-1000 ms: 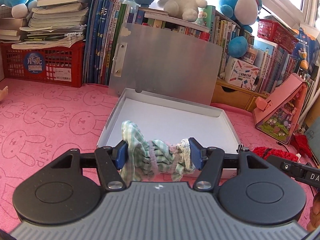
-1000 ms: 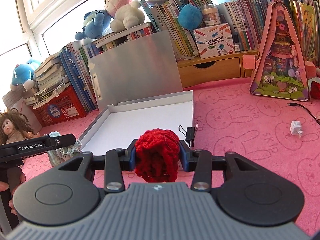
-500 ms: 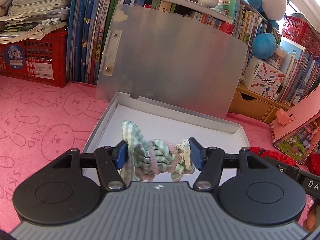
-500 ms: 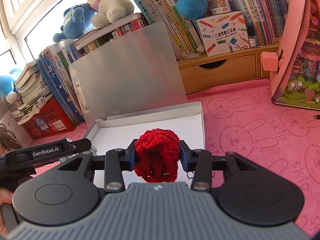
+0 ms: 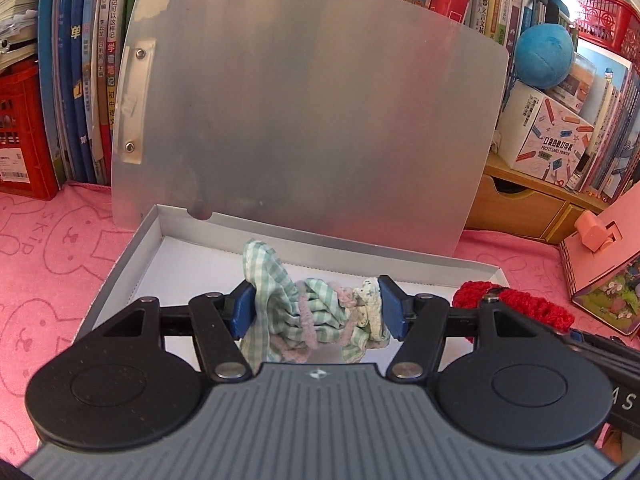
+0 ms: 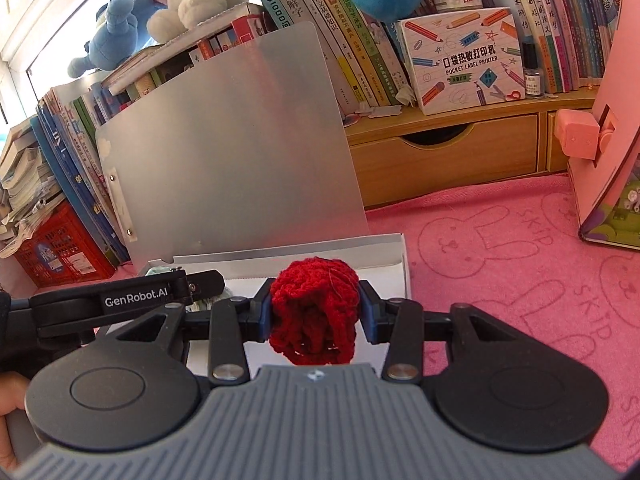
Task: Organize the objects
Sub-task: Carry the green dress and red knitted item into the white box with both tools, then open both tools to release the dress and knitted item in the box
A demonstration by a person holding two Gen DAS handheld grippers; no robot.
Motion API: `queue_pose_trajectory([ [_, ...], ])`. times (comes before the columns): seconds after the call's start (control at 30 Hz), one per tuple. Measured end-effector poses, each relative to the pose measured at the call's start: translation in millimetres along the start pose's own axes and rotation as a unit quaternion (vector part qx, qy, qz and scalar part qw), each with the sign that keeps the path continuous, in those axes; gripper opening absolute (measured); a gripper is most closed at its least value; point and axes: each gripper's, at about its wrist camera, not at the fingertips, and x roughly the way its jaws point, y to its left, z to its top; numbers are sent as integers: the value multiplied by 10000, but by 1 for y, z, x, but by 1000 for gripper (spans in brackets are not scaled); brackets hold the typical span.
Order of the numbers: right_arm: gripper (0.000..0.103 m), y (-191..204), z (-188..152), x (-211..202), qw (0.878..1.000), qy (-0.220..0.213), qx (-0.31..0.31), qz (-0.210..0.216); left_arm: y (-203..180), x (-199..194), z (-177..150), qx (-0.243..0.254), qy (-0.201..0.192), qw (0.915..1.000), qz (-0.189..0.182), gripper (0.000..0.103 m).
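Observation:
My left gripper (image 5: 318, 312) is shut on a bundle of green checked cloth scrunchies (image 5: 308, 312), held above the shallow white box (image 5: 120, 264). The box's silver lid (image 5: 300, 120) stands upright behind it. My right gripper (image 6: 316, 312) is shut on a red crocheted scrunchie (image 6: 314, 312), held over the same box (image 6: 404, 272) near its right side. The red scrunchie (image 5: 516, 304) also shows at the right of the left wrist view. The left gripper's arm (image 6: 120, 300) crosses the left of the right wrist view.
Books (image 5: 88, 80) and a red crate (image 5: 20, 132) line the back left. A wooden drawer shelf (image 6: 452, 152) with a label printer box (image 6: 460, 60) stands at the back right. A pink toy house (image 5: 600, 272) is to the right. Pink bunny-print cloth (image 6: 520, 280) covers the table.
Both grippers have moved forward toward the box and its lid, which now look larger and closer. Each still holds its scrunchie as before.

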Motion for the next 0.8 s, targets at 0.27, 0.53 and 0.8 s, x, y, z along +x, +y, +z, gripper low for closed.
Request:
queue_pose_trajectory([
  [0.27,46,-3,-8,19,9998,145,-109,-66,-7,18,-6,172,89,9998,-20,68],
  [0.53,57,-8,-11,22,9998,220,-30,18,-10,18,-9,306,70,9995,-45,78],
  [0.8,79,-11,-4,-21,9995,-97,255,125,-8,-25,-5,343,-50,9994,53,90],
])
